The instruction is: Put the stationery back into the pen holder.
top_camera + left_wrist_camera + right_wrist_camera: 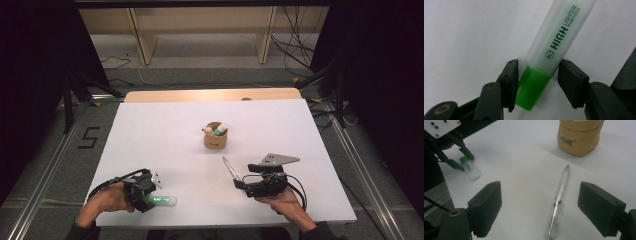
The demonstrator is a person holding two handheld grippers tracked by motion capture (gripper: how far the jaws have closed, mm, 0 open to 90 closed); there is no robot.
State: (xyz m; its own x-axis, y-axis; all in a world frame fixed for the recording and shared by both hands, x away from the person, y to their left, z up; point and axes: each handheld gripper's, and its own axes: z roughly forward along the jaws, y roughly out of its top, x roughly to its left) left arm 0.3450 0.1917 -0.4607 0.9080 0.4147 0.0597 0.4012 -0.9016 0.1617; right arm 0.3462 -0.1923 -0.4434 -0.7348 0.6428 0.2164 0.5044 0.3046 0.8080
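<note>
1. Plainly, the step in hand looked like picking up the green highlighter [549, 52], which lay on the white table [165, 130] at about 7 o'clock, its green end between the jaws of the left gripper [150, 192].
2. Those jaws stood half-narrowed: 1 pad seemed to touch the barrel, the other stood just beside it, so no firm grip yet.
3. To do it well, I judged the barrel should be centred between the pads before lifting.
4. The right gripper [539, 207] was wide open, with the clear pen [559, 200] lying loose between its jaws at about 5 o'clock.
5. Count: 2 grippers, 1 highlighter, 1 pen, 1 tan cup [216, 140] near the centre holding a few items.
</note>
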